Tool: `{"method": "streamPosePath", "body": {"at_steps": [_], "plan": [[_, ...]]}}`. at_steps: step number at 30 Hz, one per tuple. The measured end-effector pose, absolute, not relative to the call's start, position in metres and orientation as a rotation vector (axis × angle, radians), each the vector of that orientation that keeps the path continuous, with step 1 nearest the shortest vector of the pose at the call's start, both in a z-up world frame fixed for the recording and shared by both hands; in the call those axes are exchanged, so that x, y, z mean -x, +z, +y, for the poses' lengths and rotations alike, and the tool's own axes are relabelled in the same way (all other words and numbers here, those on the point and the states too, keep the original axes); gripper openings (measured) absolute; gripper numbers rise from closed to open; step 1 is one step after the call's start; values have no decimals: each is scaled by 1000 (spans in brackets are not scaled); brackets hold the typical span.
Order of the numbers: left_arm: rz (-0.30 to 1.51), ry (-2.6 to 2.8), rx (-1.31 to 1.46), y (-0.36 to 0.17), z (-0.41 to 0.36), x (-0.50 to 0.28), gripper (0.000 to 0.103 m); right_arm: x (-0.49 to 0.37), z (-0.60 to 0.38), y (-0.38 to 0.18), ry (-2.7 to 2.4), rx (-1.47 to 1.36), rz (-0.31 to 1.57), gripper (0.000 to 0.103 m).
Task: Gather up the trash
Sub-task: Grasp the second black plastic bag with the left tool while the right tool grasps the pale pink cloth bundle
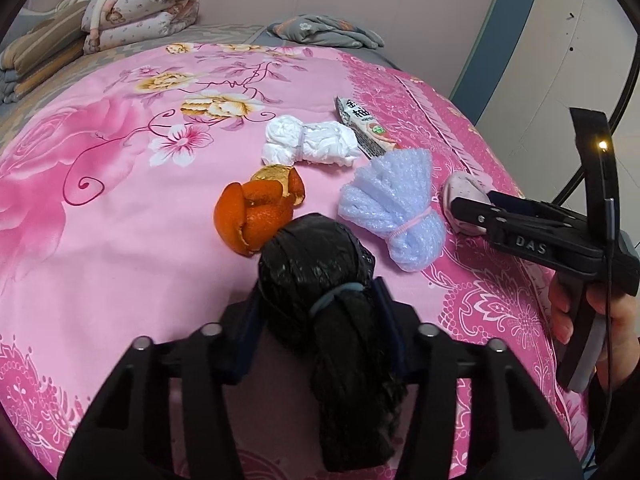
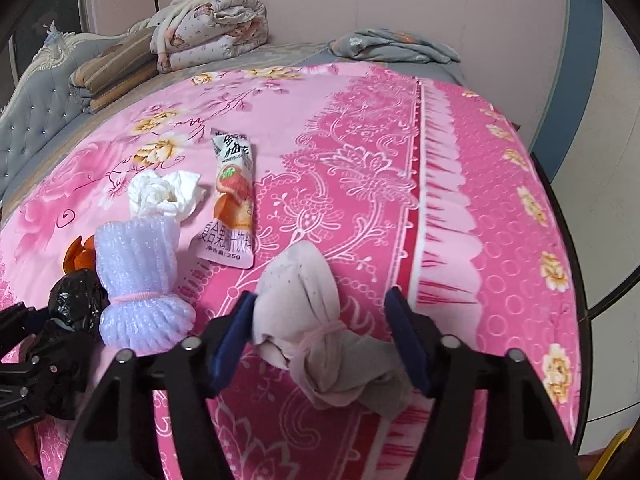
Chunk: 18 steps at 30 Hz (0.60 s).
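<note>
Through the left wrist camera I see my left gripper at the bottom centre of the frame, its two blue pads pressed against either side of a black plastic bag bundle tied with a blue band, so it is pinching that bundle on the pink floral bedsheet. Just above and left of the bundle lies orange peel, touching it or nearly so. Above the peel sits a white tied wad, with a snack wrapper at its right end. A lavender foam net, cinched with a pink band, lies right of centre. At the right edge, a hand holds my right gripper, whose tips reach a pale pink bundle. Folded quilts sit in the upper left. Through the right wrist camera, my right gripper fills the bottom of the frame with the pale pink bundle between its pads: the left pad touches the cloth, while the right pad stands clear of it, so the claw is partly spread and not yet gripping. The snack wrapper lies above centre-left, the white tied wad to its left, the lavender foam net below that, and the black plastic bag bundle at the lower left beside my left gripper, of which only the dark frame shows.
</note>
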State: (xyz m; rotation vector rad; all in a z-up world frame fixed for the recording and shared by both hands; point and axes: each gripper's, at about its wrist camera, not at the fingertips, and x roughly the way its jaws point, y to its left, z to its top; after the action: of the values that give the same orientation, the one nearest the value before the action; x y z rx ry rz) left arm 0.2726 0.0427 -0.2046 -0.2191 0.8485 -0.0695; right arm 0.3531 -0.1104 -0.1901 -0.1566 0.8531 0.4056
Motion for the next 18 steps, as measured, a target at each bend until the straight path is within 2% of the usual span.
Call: {"method": "streamPosePath", "body": {"at_steps": [4,6,18], "plan": [[839,-89,238,-204,44,-272,38,-351,-105,-191,427,164,856,36],[831,-95,241,-202,44,-271,38,-349,-102,-190,426,175,849,33],[789,-93,243,-184,45,-259,37,-319,-116,-152,422,132,794,30]]}}
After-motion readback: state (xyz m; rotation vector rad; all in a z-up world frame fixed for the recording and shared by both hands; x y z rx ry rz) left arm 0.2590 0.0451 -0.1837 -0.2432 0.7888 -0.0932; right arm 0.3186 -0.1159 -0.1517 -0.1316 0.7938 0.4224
